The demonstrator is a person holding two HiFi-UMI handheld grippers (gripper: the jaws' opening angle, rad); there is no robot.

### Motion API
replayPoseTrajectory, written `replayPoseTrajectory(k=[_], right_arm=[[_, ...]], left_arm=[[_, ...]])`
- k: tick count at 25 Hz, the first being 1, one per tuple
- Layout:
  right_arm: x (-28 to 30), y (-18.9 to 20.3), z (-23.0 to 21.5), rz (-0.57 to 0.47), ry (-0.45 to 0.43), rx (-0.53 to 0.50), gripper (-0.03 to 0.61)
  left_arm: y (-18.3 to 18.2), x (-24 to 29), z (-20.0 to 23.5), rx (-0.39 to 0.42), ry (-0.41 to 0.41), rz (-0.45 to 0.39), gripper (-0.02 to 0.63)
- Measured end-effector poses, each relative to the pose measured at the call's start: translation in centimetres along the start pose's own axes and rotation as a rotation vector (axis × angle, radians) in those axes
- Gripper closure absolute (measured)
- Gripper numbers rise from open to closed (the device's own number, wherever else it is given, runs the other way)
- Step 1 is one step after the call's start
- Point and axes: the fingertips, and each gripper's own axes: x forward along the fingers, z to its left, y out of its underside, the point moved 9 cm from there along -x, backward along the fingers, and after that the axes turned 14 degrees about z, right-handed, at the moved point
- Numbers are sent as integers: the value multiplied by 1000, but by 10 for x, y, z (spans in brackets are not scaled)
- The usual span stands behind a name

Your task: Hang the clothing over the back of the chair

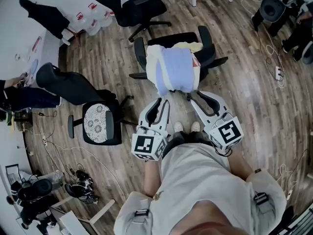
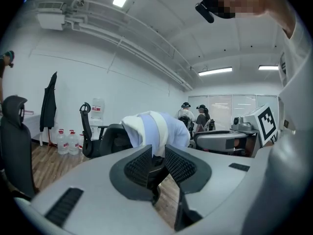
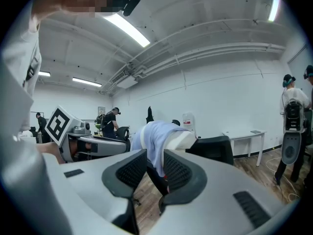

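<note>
A pale blue and cream garment [image 1: 176, 68] lies draped over the back of a black office chair [image 1: 211, 48] just in front of me. My left gripper [image 1: 162, 103] points at the garment's lower left edge, and my right gripper [image 1: 195, 98] at its lower right edge. In the left gripper view the jaws of the left gripper [image 2: 157, 156] stand partly apart with nothing between them, and the garment [image 2: 155, 129] hangs beyond them. In the right gripper view the right gripper [image 3: 155, 164] also shows a gap with no cloth in it, short of the garment [image 3: 159, 137].
A second black chair [image 1: 100, 124] with a patterned seat and a dark garment [image 1: 68, 84] on its back stands to the left. Another black chair [image 1: 139, 6] is farther off. Water bottles [image 1: 93, 21] line the wall. Cables [image 1: 276, 72] lie right. A person [image 3: 292, 126] stands near a white table [image 3: 247, 137].
</note>
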Motion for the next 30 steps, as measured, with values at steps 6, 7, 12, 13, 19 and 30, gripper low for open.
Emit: replayPoseTrajectory(k=[6,7,12,13,19,30], right_arm=[[-2,-13,8,-32,-16,-38,511],[-3,-16,8,-38,-16,-37,517],[-7,-29,4,-70,0,-48,551],[-7,-31,3,-75,5,-50,554],[-5,-36,0,-85,11,-54,557],[3,-31,3,-54,-5,-54,558]], left_arm=[[-11,-7,-8,33,4,-33,566],[-14,-8,-9,39,4,-37,574],[-29,-5,-14,63,33,-68,595],[-32,-3,-15,71,40,-73,595],[-39,2,-15,87,57,-76,595],[-34,7,-11,90,94,-43,595]])
